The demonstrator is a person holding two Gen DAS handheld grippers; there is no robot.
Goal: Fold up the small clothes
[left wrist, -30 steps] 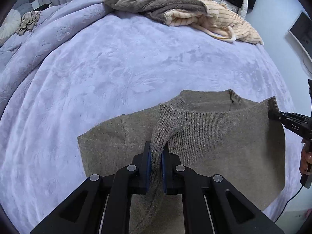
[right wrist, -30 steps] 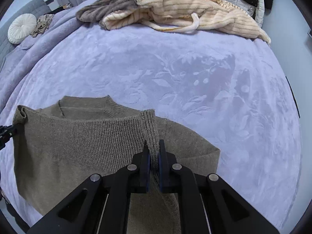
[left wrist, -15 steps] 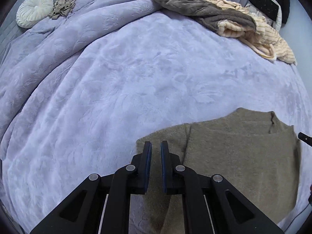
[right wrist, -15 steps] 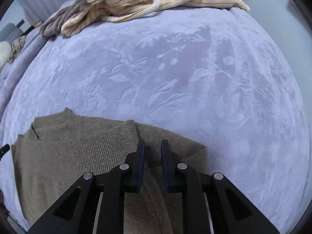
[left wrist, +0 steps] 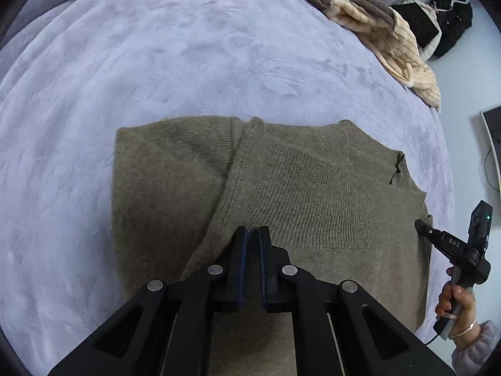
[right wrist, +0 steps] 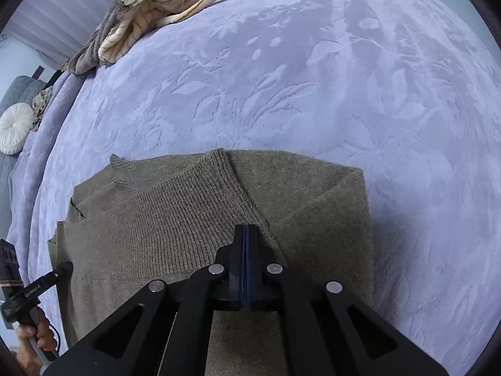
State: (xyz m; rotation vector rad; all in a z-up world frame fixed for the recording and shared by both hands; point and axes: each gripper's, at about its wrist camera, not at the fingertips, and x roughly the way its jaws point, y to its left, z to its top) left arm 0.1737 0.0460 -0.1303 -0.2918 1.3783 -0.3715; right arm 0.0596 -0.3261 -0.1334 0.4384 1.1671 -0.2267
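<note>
An olive-brown knitted sweater is lying flat on the lavender embossed plush bedspread, already partly folded, with its ribbed sleeves turned in across the body and its collar sitting at the sweater's far edge. The left claw is hovering over the sweater's near half with a narrow gap between its blue-lined fingers, and nothing appears to be caught between them, though the view down the fingers is too steep to be sure. The right claw is sitting over the sweater's opposite side with its fingers pressed fully together; whether a thin layer of knit is pinched there, I cannot tell. Well beyond the sweater's collar, a heap of cream striped and grey-brown clothes is waiting at the bed's far end. The knit is looking soft, limp and fairly light, so it is likely going to sag and stretch rather than hold a crease; taking hold at the doubled folded edges or the firmer ribbed hem, one claw at each side, is probably the safest way to carry the next fold evenly.
</note>
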